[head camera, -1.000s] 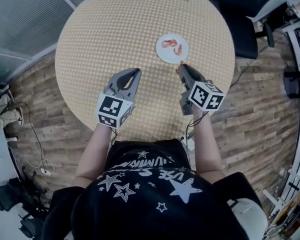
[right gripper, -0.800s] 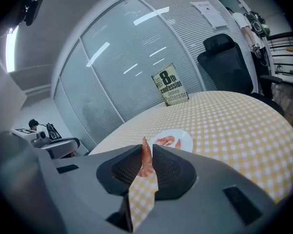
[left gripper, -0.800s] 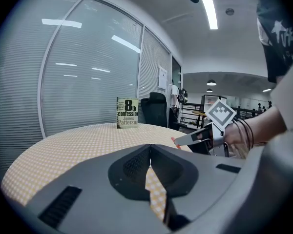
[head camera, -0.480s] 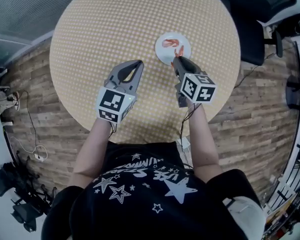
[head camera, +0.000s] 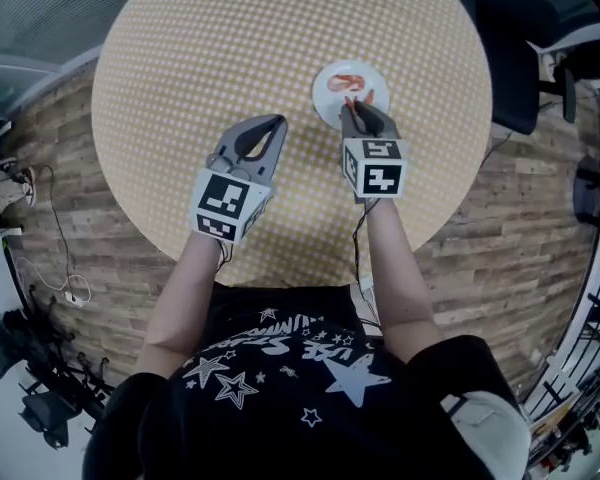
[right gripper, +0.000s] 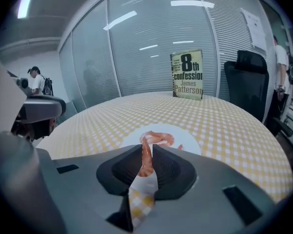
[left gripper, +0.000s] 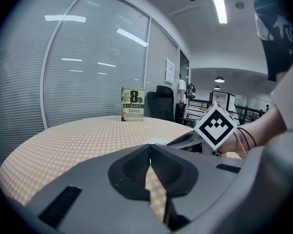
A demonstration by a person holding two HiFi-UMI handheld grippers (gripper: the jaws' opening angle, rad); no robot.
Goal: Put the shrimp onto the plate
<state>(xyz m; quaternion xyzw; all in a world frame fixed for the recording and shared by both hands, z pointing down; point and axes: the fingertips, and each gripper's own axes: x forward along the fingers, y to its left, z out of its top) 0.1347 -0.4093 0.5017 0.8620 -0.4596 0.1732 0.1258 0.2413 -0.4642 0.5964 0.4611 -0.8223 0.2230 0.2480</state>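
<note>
Shrimp [right gripper: 146, 159] sits in one gripper only. On the left, the left gripper [head camera: 277, 123] has its jaws pressed together with nothing between them (only checked cloth shows under their seam), over the round table [head camera: 180, 58]. To its right, the right gripper [head camera: 352, 103] has its jaws narrowed onto that shrimp, pinched upright between the pads over the near part of the white plate [right gripper: 190, 143]. A second shrimp [right gripper: 158, 139] lies curled on the plate, just beyond the jaw tips. A small orange-red bit [right gripper: 179, 147] shows beside it at the jaw's rim; whether it is a third shrimp I cannot tell. By count: two grippers, one plate, two sure shrimp, and one book [right gripper: 187, 75] standing upright at the table's far edge, with a black chair [right gripper: 246, 79] right of it.
</note>
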